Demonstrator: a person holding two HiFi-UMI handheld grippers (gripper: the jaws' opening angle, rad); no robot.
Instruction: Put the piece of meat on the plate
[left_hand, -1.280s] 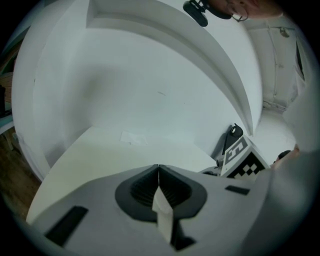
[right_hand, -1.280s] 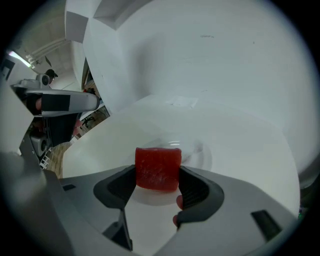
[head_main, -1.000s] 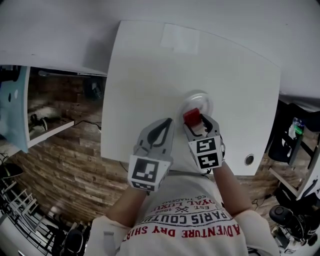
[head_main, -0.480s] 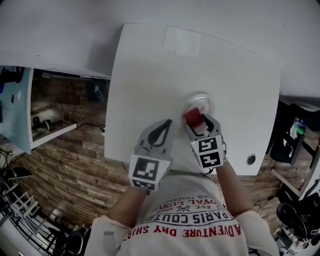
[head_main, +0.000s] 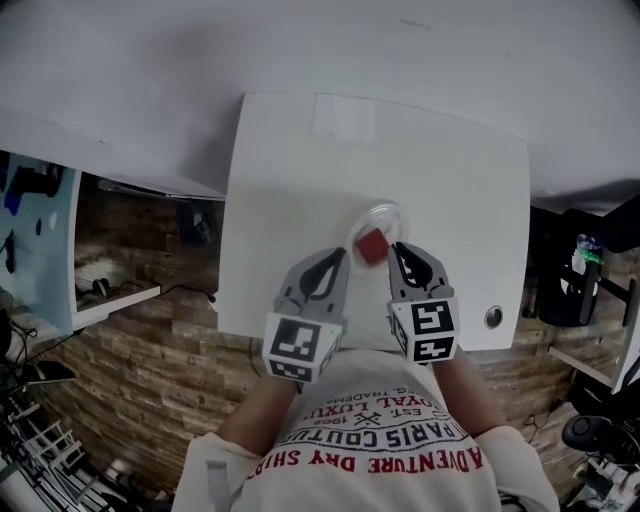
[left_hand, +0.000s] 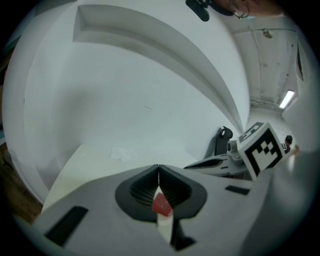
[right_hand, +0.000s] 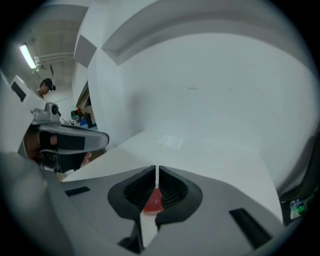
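**Meat on the plate, both grippers empty**

Right gripper (head_main: 396, 248) has its jaws closing, down to a thin slit. Nothing sits between them. Its own view shows the piece of meat (head_main: 372, 245) only as a red patch seen through the gap, lying beyond the pads and not pinched by them. Left gripper (head_main: 338, 254) has its jaws pressed together and is also empty. The two tips flank the meat in the head view, left and right of it.

The meat rests on the plate (head_main: 386, 208), toward the rim nearest the person rather than in the middle. The task looks done, so the risks lie in how the grippers leave.

- A tip that dips or swings inward could knock the meat, and from that spot it has little plate left before it rolls onto the table (head_main: 290, 170).
- The plate looks small and light, so a push on its near rim could slide or tilt it.

Around this there is little. A pale rectangular patch (head_main: 340, 118) lies near the far edge of the table, well apart from the plate. A round hole (head_main: 494, 317) sits at the near right corner. Nothing stands between the grippers and the person, so the way back is free.
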